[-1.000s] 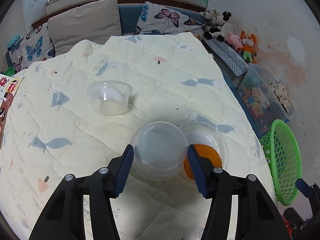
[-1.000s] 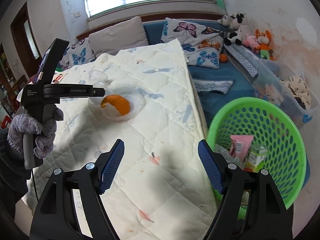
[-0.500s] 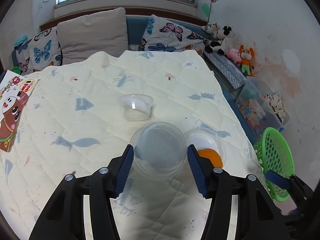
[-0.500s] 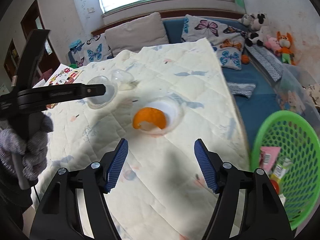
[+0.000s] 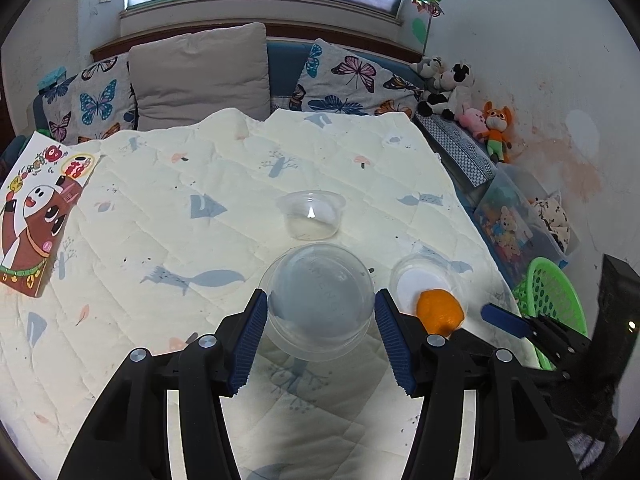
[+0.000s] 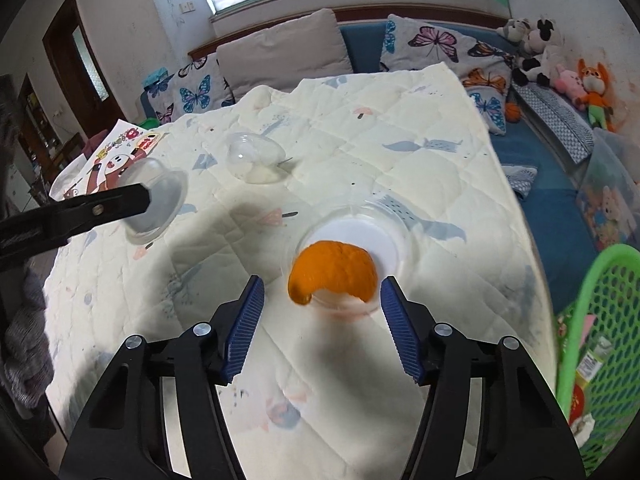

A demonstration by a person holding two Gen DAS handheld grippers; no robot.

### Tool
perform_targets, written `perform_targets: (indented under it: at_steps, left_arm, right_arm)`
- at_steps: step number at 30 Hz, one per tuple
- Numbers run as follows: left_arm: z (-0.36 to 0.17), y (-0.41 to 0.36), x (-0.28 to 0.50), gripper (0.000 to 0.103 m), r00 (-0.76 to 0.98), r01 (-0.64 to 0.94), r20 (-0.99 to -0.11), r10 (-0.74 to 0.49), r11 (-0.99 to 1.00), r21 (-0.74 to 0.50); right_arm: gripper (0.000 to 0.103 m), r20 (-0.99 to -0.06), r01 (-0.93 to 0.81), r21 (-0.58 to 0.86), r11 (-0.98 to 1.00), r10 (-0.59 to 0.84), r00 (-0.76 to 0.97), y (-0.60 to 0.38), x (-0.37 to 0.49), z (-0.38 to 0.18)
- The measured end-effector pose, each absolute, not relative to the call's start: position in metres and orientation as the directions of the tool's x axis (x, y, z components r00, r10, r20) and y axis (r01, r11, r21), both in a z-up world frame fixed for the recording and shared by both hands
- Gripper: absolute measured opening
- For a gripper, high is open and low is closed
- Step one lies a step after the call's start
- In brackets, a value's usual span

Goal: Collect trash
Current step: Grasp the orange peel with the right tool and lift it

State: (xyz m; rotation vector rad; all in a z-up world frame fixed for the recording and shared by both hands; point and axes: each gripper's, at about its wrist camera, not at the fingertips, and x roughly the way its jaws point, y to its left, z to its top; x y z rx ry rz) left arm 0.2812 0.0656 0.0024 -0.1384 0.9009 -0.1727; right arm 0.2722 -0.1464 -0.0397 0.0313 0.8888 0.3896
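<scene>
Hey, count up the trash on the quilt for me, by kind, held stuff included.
Clear plastic cups: 3 (held cup, empty cup, peel cup)
Orange peels: 1 (orange peel)
Total: 4

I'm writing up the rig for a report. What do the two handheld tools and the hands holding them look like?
Both tools match: black plastic frames with two forked arms, silver round bolts at the pivots, and ribbed blue pads on the inner finger faces. See the left tool and right tool. A knitted grey glove shows at the right wrist view's left edge. No cables or readable markings are visible.
</scene>
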Motion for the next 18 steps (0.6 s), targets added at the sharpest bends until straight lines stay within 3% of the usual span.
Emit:
perform_targets:
  at_steps: [7,18]
  left_arm:
    - [-0.002,0.074,0.281,0.054,0.604,0.085,-0.769,-0.207,0.977,-0.196]
    - [-0.006,0.074,0.280,0.054,0.600,0.084,-0.773,-0.207,0.977,-0.196]
  right_arm:
    - [0.058,-0.760,-0.296,0.203,0.933,0.341,0.554,-0.143,0.289,-0.051]
    - [0.040,-0.755,-0.289,0.207,0.935,0.340,0.560,-0.147,0.289,-0.051]
